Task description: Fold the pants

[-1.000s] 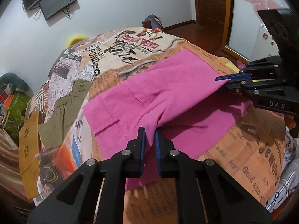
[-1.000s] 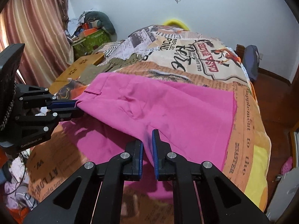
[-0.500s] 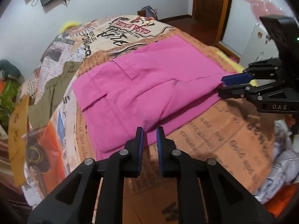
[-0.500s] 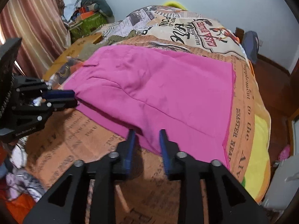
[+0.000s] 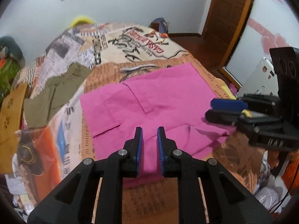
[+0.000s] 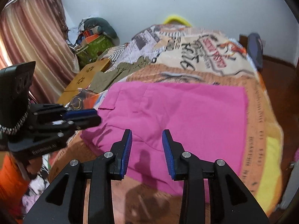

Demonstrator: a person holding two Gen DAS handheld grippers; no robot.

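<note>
The pink pants (image 5: 149, 100) lie folded flat on the bed, also in the right wrist view (image 6: 186, 112). My left gripper (image 5: 149, 130) is open and empty, raised over the pants' near edge. My right gripper (image 6: 147, 134) is open wider and empty, also over the near edge. In the left wrist view the right gripper (image 5: 220, 108) hovers at the pants' right corner. In the right wrist view the left gripper (image 6: 91, 116) hovers at the pants' left corner.
The bed has a newspaper-print cover (image 5: 130, 43). An olive garment (image 5: 56, 91) lies left of the pants. An orange cardboard box (image 6: 86, 76) and a cluttered pile (image 6: 93, 35) stand beside the bed by the curtain (image 6: 28, 37). A wooden door (image 5: 228, 15) is at the far right.
Both grippers have let go of the pink fabric, opened and pulled back. The lifted layer now lies flat on the pants.
</note>
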